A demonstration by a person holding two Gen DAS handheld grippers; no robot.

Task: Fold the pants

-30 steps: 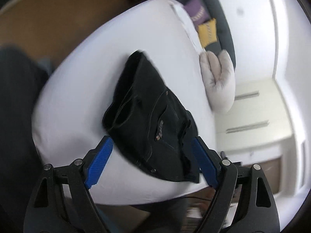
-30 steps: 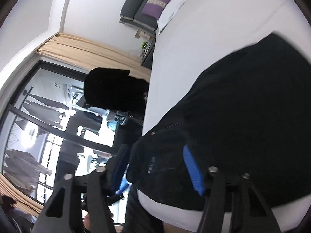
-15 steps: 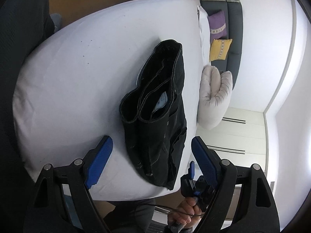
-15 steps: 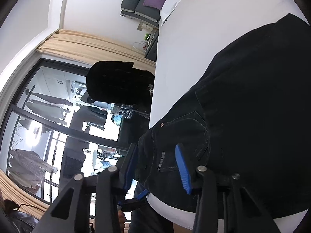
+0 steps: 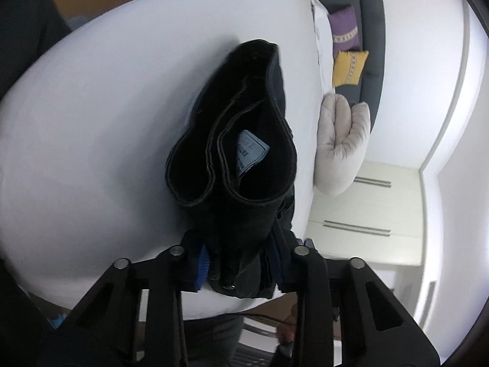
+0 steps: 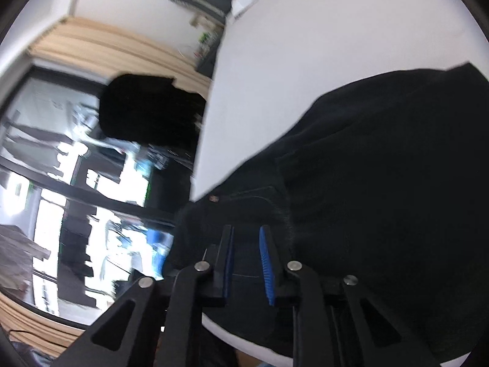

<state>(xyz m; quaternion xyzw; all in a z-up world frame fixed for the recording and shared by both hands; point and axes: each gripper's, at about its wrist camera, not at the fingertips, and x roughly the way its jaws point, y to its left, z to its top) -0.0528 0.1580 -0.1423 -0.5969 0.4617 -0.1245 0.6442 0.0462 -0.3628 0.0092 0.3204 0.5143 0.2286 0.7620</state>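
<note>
Black pants [image 5: 244, 153] lie folded on a white bed [image 5: 91, 122], the open waistband with a pale blue label facing the left wrist view. My left gripper [image 5: 241, 263] is closing its jaws on the near end of the bundle, and thick fabric fills the gap between the blue pads [image 5: 203, 264]. In the right wrist view the pants [image 6: 382, 168] spread to the right over the bed [image 6: 305, 46]. My right gripper [image 6: 247, 260] is closing its narrow jaws on the near edge, with dark fabric between the pads [image 6: 266, 263].
A pale grey cushion [image 5: 339, 140] lies at the bed's far side. Behind it stands a dark sofa [image 5: 369, 30] with purple and yellow cushions, and a white cabinet [image 5: 366, 223]. A large window [image 6: 61, 183] and a dark chair back [image 6: 146, 110] are left of the bed.
The left gripper sank toward the pants and its wide jaws closed on the near end. The right jaws narrowed onto the pants' edge as that hand slid sideways.
</note>
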